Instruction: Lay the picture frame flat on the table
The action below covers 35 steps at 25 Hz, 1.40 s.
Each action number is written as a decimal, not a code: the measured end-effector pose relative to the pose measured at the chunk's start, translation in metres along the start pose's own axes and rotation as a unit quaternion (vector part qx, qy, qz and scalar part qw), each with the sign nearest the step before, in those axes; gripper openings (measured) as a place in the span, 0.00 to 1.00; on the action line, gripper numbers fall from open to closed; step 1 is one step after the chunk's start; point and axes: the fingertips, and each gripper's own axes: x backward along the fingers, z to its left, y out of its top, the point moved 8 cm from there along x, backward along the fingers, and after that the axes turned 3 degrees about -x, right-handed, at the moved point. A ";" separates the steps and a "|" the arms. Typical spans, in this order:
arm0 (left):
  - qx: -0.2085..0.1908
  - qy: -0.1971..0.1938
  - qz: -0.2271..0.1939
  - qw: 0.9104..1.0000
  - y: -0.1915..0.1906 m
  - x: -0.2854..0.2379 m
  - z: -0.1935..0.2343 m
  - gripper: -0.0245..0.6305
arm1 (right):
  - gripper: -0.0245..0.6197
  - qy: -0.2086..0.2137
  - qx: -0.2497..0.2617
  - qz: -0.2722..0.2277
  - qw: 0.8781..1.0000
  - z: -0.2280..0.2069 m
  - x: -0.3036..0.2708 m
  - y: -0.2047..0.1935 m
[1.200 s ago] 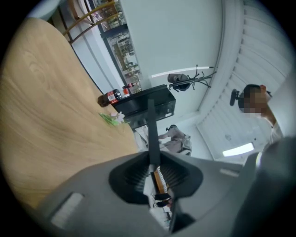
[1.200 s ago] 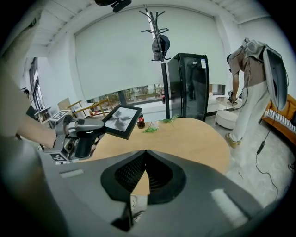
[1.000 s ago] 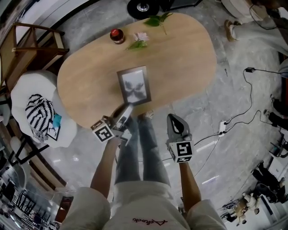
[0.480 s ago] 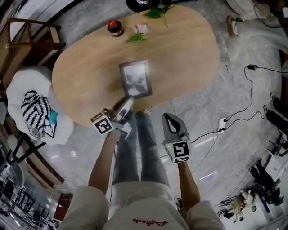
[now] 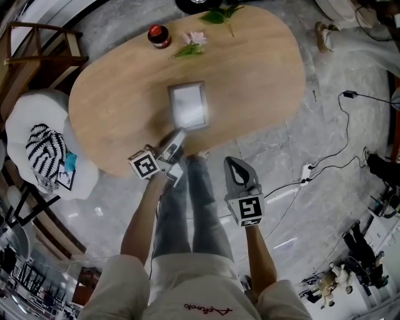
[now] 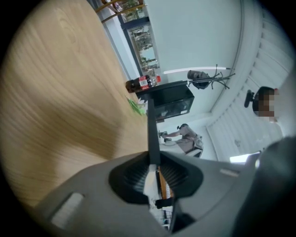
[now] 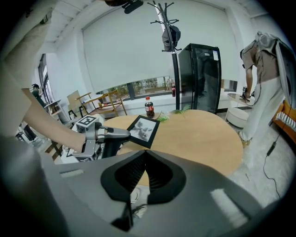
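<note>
**Status.** The left tool [image 5: 179,136] is clamped on the near edge of the picture frame [image 5: 187,105]. The frame hangs low over the middle of the desk [image 5: 262,69], picture side up and still tilted. The right tool [image 5: 237,165] has its jaws together with nothing between them. It is off the near edge of the desk, over the floor.

**Step in hand, as judged.** The frame is being lowered onto the desk.
- Bring the far edge down first, then ease the held edge after it so the glass does not slap.
- Keep the grip square, since a frame held by one edge will want to swing.
- Part the jaws only once the frame rests fully on the wood, then draw the tool back level.
- The landing area looks free. The bottle [image 5: 159,35], flower [image 5: 192,42] and leafy sprig [image 5: 219,14] stand well apart at the far end.

**Not established.**
- Glare whites out the frame's face in the head view.
- The left gripper view shows the frame only edge-on.
- No view shows whether the far edge already touches the desk.
- The back stand, if the frame has one, is not visible.
</note>
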 end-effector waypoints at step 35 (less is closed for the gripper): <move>0.004 0.016 0.060 0.998 0.018 -0.084 0.039 0.15 | 0.04 0.002 0.005 -0.015 1.000 -0.026 -0.029 0.019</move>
